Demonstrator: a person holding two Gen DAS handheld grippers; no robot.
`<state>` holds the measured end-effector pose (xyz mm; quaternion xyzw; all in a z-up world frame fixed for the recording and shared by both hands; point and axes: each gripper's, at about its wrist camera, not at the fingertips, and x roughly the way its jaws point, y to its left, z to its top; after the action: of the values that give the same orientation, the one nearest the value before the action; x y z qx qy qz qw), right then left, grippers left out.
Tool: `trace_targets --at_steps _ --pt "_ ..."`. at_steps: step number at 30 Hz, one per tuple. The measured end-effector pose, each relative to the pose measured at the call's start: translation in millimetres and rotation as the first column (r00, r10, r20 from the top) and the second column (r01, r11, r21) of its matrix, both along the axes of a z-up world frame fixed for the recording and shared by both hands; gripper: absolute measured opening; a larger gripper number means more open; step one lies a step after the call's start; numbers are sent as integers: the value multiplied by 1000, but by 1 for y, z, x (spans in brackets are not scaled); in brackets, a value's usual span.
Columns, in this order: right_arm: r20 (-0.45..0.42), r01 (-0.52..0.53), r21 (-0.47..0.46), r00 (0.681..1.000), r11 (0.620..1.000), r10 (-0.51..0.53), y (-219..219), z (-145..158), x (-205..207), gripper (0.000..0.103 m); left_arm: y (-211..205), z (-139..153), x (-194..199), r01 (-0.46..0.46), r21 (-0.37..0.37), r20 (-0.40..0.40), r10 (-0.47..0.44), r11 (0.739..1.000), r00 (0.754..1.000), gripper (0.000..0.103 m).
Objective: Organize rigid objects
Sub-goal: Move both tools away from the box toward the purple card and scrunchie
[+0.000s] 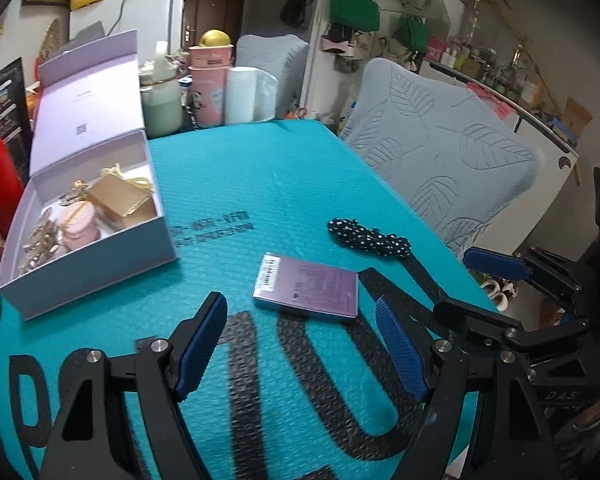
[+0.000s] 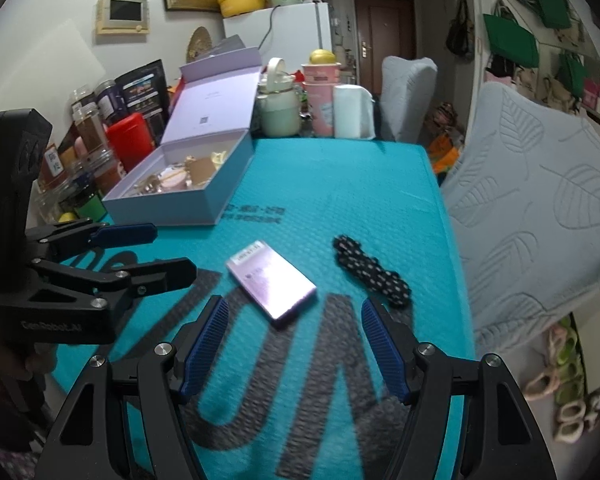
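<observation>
Two hand-held grippers are in view over a teal bubble-textured mat [image 1: 260, 184] with large black lettering. The left gripper [image 1: 300, 344], at the bottom of the left wrist view, has its blue ribbed fingers spread wide and holds nothing; the right gripper [image 2: 294, 344], at the bottom of the right wrist view, is likewise released and empty. Each gripper also shows in the other's view, at the side edge of the frame. A flat rectangular lilac box with a barcode label [image 1: 307, 290] lies on the mat at frame centre, just ahead of both grippers and touching neither. Near it, toward the right, lies a black fabric hair piece with white dots [image 1: 369, 237], apart from the box. At the left of the left wrist view stands an open pale-lavender gift box with a raised hinged lid [image 1: 100, 256], holding a gold carton [image 1: 120, 200], a pink round jar [image 1: 80, 226] and small metallic items. Two grey leaf-patterned chair backs [image 1: 440, 160] stand along the mat's right edge.
</observation>
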<state>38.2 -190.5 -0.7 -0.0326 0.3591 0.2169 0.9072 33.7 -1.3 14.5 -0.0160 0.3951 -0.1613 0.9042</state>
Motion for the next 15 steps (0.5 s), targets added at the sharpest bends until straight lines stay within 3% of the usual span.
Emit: trace_targets --at_steps 15 --pt "-43 26 1 999 1000 -26 -36 -25 42 70 -31 -46 41 1 -39 -128 -5 999 992 77"
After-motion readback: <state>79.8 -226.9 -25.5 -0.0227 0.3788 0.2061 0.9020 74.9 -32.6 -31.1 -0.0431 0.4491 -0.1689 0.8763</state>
